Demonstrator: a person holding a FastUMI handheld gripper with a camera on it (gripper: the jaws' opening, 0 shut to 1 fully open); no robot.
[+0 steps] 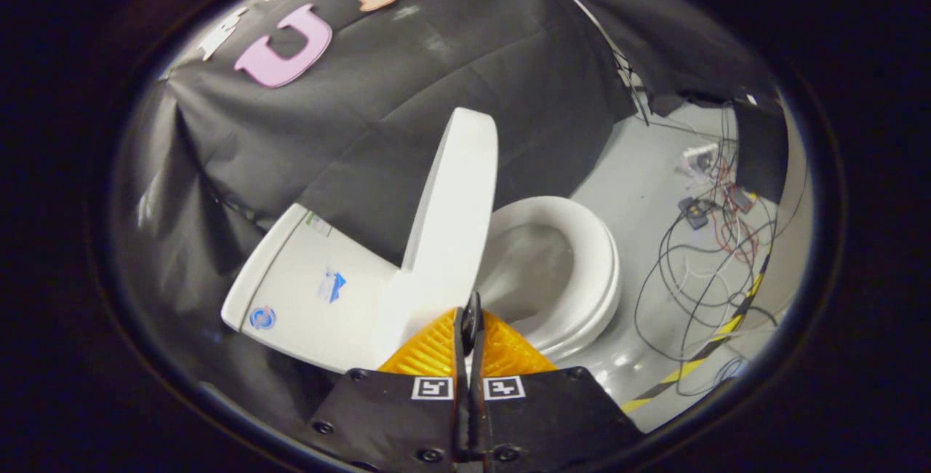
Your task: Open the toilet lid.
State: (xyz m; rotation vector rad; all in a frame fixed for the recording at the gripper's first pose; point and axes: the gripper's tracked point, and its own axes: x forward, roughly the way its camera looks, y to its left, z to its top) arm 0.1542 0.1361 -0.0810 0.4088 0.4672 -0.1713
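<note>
- The grey floor (640,204) has loose cables (691,269) and yellow-black tape (716,342), beside the black cloth wall (436,80).
- The white toilet lid (454,204) stands raised, just ahead of the fingers, between tank (305,284) and seat (582,276).
- The gripper (471,324) is pressed together, apparently pinching nothing.

The lid (454,196) stands raised just ahead of the tool (471,320), whose fingers meet at its edge. The tank (305,291) lies left, the seat (582,269) right, cables (698,269) on the floor (640,189) beyond.
</note>
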